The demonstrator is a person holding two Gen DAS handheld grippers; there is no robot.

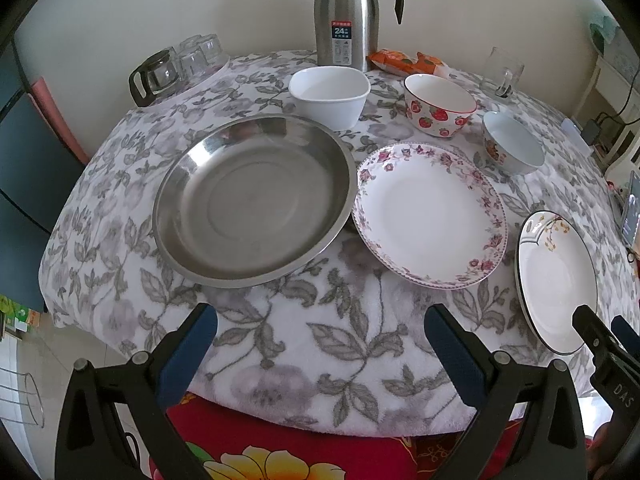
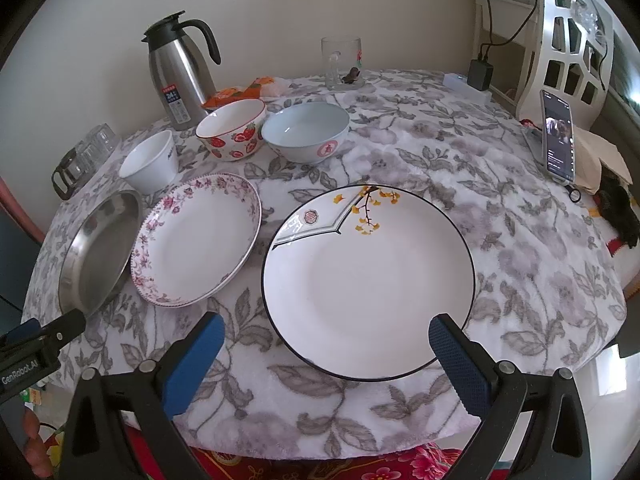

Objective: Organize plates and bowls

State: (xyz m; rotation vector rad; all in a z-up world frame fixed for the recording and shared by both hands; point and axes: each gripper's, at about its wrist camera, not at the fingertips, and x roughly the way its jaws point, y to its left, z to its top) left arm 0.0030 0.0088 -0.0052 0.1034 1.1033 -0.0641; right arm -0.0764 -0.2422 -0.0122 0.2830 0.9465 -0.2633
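steel plate (image 1: 252, 200), flat, rim up

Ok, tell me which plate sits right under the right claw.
The black-rimmed plate with yellow leaves; the right claw hangs open over its near edge. The pink-flowered plate and steel plate lie further left.

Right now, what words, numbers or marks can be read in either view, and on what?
"24": label on the steel flask; its smaller print is unreadable.
"DAS": right gripper body, seen from the left wrist.
"GenRobot.AI": left gripper body, seen from the right wrist.
Blue bowl emblem, black-rimmed plate seal, phone screen: unreadable.
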